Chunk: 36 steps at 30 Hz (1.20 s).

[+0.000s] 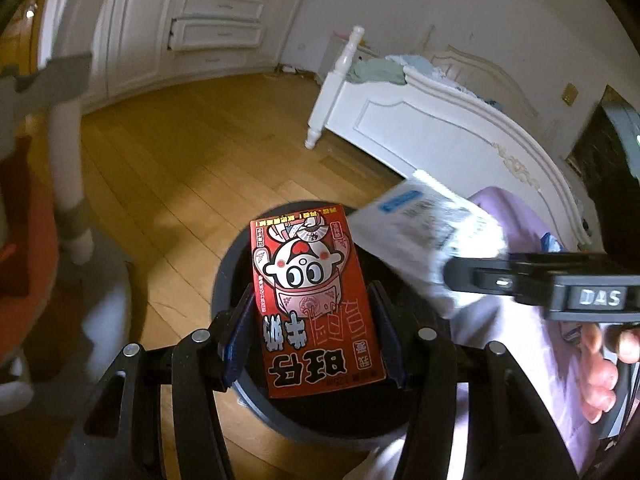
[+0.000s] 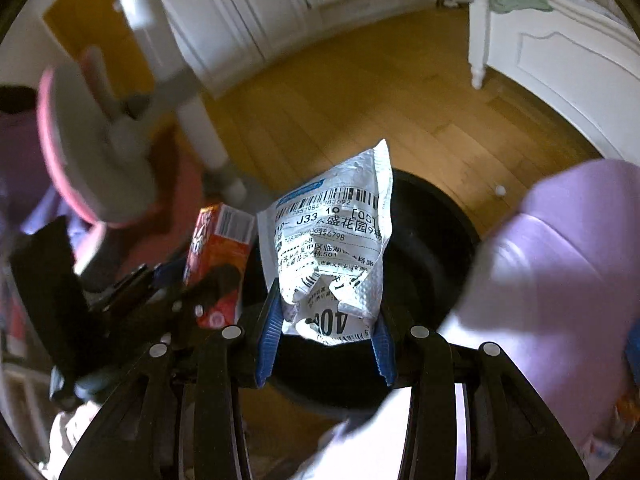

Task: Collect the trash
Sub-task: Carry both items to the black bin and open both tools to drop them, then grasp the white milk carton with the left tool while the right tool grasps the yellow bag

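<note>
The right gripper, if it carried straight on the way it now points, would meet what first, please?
Probably the open mouth of the dark round bin beneath it. The right gripper holds the crumpled white mailer bag directly over that opening, with nothing visible between; how far below the bin lies is unclear.

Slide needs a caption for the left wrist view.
Left gripper holds a red drink carton over the dark bin; right gripper brings a white mailer.

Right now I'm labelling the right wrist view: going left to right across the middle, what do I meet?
Pink-rimmed round thing → red carton → white shipping bag → dark bin → lilac fabric.
</note>
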Tool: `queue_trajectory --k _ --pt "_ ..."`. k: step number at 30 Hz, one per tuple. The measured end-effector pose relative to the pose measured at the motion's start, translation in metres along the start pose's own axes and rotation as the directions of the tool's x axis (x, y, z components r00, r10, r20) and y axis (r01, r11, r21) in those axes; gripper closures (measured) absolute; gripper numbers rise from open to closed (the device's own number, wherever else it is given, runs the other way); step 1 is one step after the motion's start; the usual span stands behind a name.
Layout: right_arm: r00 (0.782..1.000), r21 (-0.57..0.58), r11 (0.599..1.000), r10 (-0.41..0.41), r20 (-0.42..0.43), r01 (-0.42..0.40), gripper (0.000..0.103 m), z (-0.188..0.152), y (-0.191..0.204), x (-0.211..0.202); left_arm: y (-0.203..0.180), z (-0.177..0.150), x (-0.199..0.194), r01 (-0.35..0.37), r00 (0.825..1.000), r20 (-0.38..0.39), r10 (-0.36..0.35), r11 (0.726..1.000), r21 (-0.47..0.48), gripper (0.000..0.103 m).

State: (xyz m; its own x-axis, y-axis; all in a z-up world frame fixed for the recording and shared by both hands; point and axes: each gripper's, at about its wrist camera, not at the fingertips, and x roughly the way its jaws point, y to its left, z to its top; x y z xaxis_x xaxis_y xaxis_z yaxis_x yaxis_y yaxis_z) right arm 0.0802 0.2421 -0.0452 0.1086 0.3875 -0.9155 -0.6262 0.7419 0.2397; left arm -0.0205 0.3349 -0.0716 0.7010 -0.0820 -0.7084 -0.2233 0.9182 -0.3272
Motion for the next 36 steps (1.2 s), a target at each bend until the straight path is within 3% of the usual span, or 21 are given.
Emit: queue_trajectory --k 7,12,15,19,21,23,24,27,31,36 --pt "0.988 -0.009 0.992 -0.128 -0.090 0.128 0.063 0.021 -0.004 0.055 0.016 -0.005 0.047 0.035 0.996 -0.083 -0.039 0.998 -0.047 0.049" --pt "0.982 -0.033 0.987 -0.161 -0.096 0.159 0.063 0.022 0.004 0.062 0.014 -0.009 0.062 0.051 0.993 -0.108 -0.056 0.998 -0.041 0.053" --pt "0.985 -0.023 0.990 -0.139 -0.100 0.137 0.063 0.023 0.005 0.063 0.017 -0.011 0.064 0.053 0.992 -0.110 -0.058 0.998 -0.046 0.053" --pt "0.995 0.040 0.998 -0.050 -0.091 0.054 0.061 0.022 -0.002 0.060 0.021 -0.012 0.060 0.038 0.994 -0.102 -0.045 0.997 -0.066 0.051" --pt "0.999 0.054 0.999 0.009 -0.053 -0.006 0.054 0.022 -0.002 0.053 0.022 -0.012 0.054 0.032 0.995 -0.094 -0.040 0.996 -0.083 0.049" --pt "0.999 0.056 0.997 0.050 0.018 -0.051 0.048 0.020 -0.004 0.039 0.019 -0.012 0.046 0.016 0.997 -0.077 -0.023 0.995 -0.098 0.030" --pt "0.996 0.058 0.995 0.073 0.059 -0.077 0.043 0.017 -0.006 0.030 0.016 -0.012 0.038 0.008 0.998 -0.056 -0.014 0.995 -0.100 0.027" --pt "0.966 0.079 0.983 0.144 0.213 -0.164 0.026 0.003 -0.015 -0.009 0.003 -0.013 0.015 0.022 1.000 -0.008 -0.023 0.996 -0.091 0.021" --pt "0.899 0.106 0.951 0.232 0.372 -0.289 0.021 -0.025 -0.034 -0.071 -0.029 -0.013 -0.015 0.060 0.997 0.058 -0.058 0.997 -0.048 0.018" --pt "0.845 0.085 0.958 0.198 0.498 -0.274 0.016 -0.065 -0.060 -0.141 -0.098 -0.010 -0.041 0.149 0.982 0.101 -0.160 0.983 0.110 0.011"
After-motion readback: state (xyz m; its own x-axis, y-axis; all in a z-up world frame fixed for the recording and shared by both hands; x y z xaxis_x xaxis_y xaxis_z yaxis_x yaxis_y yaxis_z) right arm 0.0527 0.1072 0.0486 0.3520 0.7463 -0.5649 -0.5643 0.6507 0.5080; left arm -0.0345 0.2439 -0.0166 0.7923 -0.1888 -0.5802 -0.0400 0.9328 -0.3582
